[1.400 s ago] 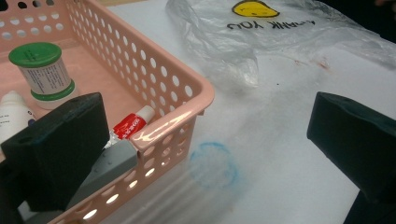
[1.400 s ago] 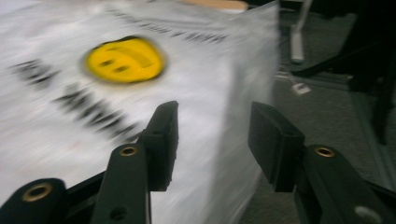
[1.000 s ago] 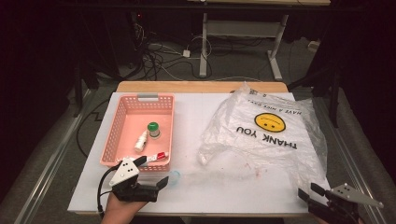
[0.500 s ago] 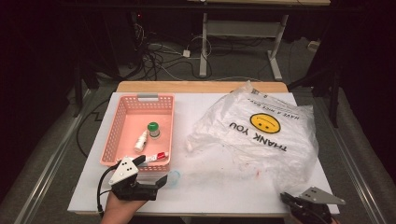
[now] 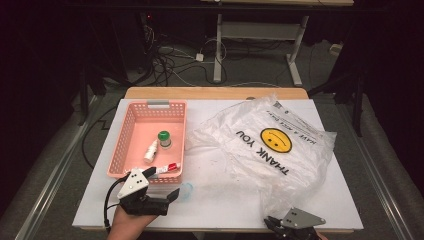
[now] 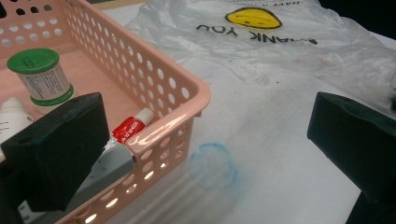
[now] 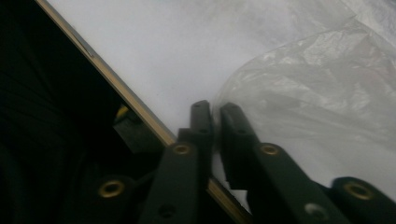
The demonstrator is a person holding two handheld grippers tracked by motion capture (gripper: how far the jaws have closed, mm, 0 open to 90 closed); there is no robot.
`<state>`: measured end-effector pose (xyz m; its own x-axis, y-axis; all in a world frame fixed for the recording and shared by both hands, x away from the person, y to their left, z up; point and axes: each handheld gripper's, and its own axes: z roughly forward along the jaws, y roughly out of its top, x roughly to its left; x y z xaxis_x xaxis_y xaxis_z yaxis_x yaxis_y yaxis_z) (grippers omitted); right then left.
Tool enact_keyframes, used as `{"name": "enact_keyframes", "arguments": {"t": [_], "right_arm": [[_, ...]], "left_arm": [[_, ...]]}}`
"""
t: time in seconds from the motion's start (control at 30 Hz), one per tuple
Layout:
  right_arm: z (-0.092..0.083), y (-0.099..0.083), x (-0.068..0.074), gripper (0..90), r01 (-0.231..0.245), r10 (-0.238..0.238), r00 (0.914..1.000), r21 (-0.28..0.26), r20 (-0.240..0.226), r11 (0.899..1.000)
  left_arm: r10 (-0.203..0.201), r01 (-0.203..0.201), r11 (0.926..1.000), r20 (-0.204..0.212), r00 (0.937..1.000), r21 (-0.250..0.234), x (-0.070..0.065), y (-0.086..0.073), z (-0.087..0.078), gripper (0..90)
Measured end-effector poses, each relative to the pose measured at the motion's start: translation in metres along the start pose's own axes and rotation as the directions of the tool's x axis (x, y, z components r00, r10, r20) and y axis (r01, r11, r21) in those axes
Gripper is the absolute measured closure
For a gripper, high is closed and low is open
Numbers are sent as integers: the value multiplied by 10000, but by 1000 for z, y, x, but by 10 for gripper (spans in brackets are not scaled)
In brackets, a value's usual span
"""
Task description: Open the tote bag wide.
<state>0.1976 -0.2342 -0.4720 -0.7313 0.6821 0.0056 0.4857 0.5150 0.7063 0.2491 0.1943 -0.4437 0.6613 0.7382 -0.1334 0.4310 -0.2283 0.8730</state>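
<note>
A clear plastic bag (image 5: 280, 150) with a yellow smiley and "THANK YOU" lies crumpled over the right half of the white table (image 5: 225, 205). My right gripper (image 5: 274, 223) is at the table's front edge, its jaws pressed together on the bag's near edge (image 7: 299, 93); in the right gripper view its tips (image 7: 215, 112) meet at that edge. My left gripper (image 5: 162, 184) rests open by the front right corner of a pink basket (image 5: 131, 127). Between its wide-apart jaws (image 6: 210, 126) lies a small clear blue-rimmed piece (image 6: 212, 164), also on the table in the high view (image 5: 186, 190).
Inside the basket (image 6: 163, 88) are a green-capped bottle (image 5: 164, 138), a white bottle (image 5: 150, 151) and a red-and-white tube (image 5: 167, 168). The table's front edge (image 7: 140, 112) runs just beside the right jaws. Cables and desk legs lie on the dark floor beyond.
My right gripper has slid left along the front edge, dragging the bag's near corner with it, so the bag has bunched toward the middle. The left gripper has stayed put.
</note>
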Motion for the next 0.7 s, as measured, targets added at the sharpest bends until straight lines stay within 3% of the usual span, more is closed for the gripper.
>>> {"name": "enact_keyframes", "arguments": {"t": [0.03,0.13,0.17,0.2,0.23,0.3,0.5,0.6,0.7], "right_arm": [[0,0,0,790,0,0,10000,0,0,10000],[-20,-1,-7,624,-618,580,9976,-1116,-371,9918],[-20,-1,-7,624,-618,580,9976,-1116,-371,9918],[-30,0,-10,585,-791,729,9964,-1649,-433,9831],[-30,0,-10,585,-791,729,9964,-1649,-433,9831],[-40,3,-12,555,-906,810,9953,-2165,-529,9721],[-42,8,-15,484,-726,700,9974,-2451,-193,9668],[-38,13,-21,405,-625,657,9978,-2465,44,9671],[-29,18,-32,310,-720,736,9973,-2412,-22,9678]], "left_arm": [[5,-5,10000,-10,10000,14,0,0,0,0],[87,-87,10000,-95,9999,18,-1,0,1,0],[113,-112,9999,-144,9998,24,-1,1,1,0],[117,-117,9999,-211,9997,-8,-2,1,1,0],[122,-124,9999,-225,9997,-64,-2,1,1,0],[98,-99,9999,-199,9998,-84,-2,1,1,0],[-184,185,9998,-159,9997,64,0,2,0,0],[-211,212,9997,-105,9997,131,0,2,0,0],[-110,113,9997,-130,9999,221,0,2,1,0]]}}
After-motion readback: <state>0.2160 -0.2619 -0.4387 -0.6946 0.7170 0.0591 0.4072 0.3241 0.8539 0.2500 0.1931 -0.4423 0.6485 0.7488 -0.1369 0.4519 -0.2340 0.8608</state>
